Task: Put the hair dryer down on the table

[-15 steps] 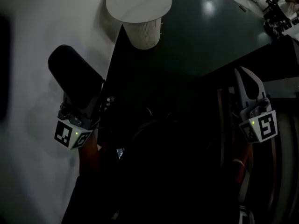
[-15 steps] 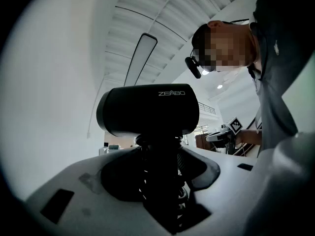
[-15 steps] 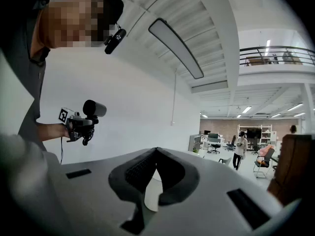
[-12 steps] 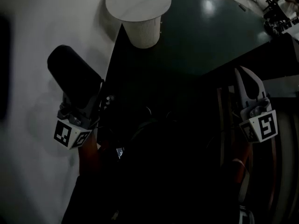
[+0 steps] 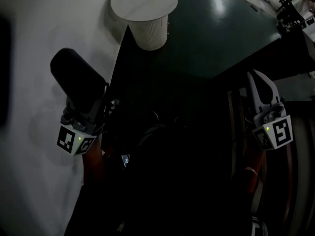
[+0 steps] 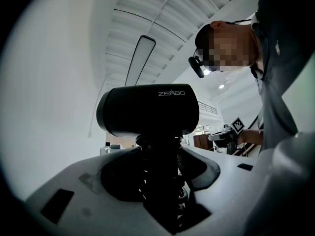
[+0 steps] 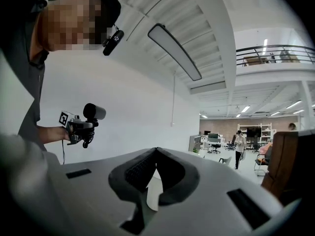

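My left gripper (image 5: 84, 109) is shut on the handle of a black hair dryer (image 5: 78, 80), which I hold up in the air at the left, off the table's edge. In the left gripper view the hair dryer's barrel (image 6: 147, 109) sits crosswise above the jaws, and its handle and coiled cord (image 6: 162, 181) run down between them. The dark green table (image 5: 221, 33) lies ahead and to the right. My right gripper (image 5: 257, 78) hangs at the right, shut and empty, its tips (image 7: 155, 152) meeting. From there I also see the hair dryer (image 7: 94, 111) in the left gripper (image 7: 78, 127).
A white ribbed stand with a round top (image 5: 146, 14) sits at the table's near-left corner. Small equipment (image 5: 290, 9) lies at the table's far right. A chair frame (image 5: 236, 132) stands beside my right gripper. A white wall or floor (image 5: 29, 43) fills the left.
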